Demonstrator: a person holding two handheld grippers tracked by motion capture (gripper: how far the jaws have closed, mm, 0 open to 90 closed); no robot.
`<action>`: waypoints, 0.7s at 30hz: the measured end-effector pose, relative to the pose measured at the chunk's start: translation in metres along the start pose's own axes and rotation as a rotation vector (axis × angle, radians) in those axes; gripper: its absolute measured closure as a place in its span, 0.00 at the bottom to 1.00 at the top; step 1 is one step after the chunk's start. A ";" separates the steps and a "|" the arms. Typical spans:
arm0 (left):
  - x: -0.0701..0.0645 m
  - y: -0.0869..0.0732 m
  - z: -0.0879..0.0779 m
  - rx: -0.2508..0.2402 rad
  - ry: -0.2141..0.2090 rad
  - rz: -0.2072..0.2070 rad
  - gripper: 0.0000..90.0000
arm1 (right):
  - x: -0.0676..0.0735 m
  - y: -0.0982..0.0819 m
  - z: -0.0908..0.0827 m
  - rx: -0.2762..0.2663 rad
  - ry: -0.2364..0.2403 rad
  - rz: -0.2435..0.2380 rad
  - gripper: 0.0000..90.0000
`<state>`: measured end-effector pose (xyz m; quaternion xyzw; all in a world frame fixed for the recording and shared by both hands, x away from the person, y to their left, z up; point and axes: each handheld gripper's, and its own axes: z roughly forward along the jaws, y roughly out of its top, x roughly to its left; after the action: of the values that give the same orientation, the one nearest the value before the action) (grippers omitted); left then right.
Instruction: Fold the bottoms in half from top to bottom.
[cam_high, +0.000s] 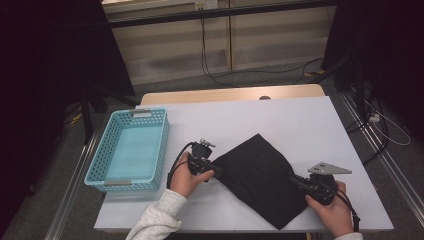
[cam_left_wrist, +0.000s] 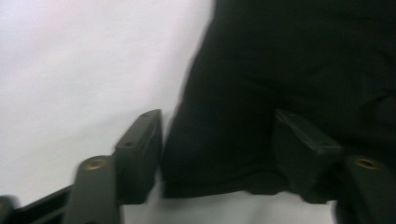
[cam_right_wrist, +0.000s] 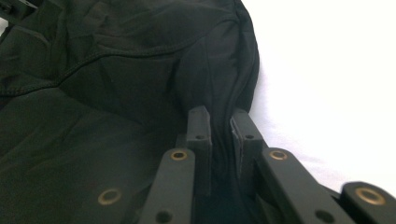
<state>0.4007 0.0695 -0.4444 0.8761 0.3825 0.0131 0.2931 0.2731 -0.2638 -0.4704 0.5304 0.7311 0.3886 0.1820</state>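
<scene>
The left tool (cam_high: 216, 170), seen from the high view, sits at the left corner of a black garment (cam_high: 260, 177) that lies flat as a tilted square on the white desk (cam_high: 300, 125), nearer the front edge than the back. The right tool (cam_high: 296, 181) holds the garment's right corner, close to the desk's front right corner, and its grey three-cornered plate stands above the hand. With one tool at each side corner, the cloth looks stretched between them, probably so that it can be folded or lifted without bunching. A turquoise basket (cam_high: 162, 145) stands along the desk's left edge, well apart from the cloth, and looks like the place where the garment will end up.

In the left gripper view, the left tool (cam_left_wrist: 219, 149) has its jaws standing well apart, with the garment (cam_left_wrist: 289, 74) lying between them and its edge just beside the left jaw. Neither pad presses on the fabric, so nothing is gripped here; the jaws seem set to straddle the corner for a new hold.

In the right gripper view, the right tool (cam_right_wrist: 219, 126) has its jaws nearly closed, with a fold of the garment (cam_right_wrist: 93, 93) pinched between them at its rounded edge, next to bare desk (cam_right_wrist: 327, 70). That firm grip likely anchors this side while the other tool finds its place.
</scene>
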 end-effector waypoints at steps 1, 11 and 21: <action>-0.003 0.001 0.001 0.010 0.008 0.014 0.46 | 0.000 0.000 0.000 0.000 -0.001 0.001 0.89; -0.003 0.009 0.004 0.066 -0.052 -0.039 0.91 | 0.001 0.000 0.000 -0.005 -0.004 -0.007 0.89; 0.008 0.026 -0.008 0.213 -0.049 -0.072 0.94 | -0.001 -0.001 -0.002 -0.028 0.038 0.019 0.91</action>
<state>0.4216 0.0646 -0.4254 0.8880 0.4059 -0.0598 0.2078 0.2719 -0.2655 -0.4699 0.5272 0.7239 0.4106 0.1718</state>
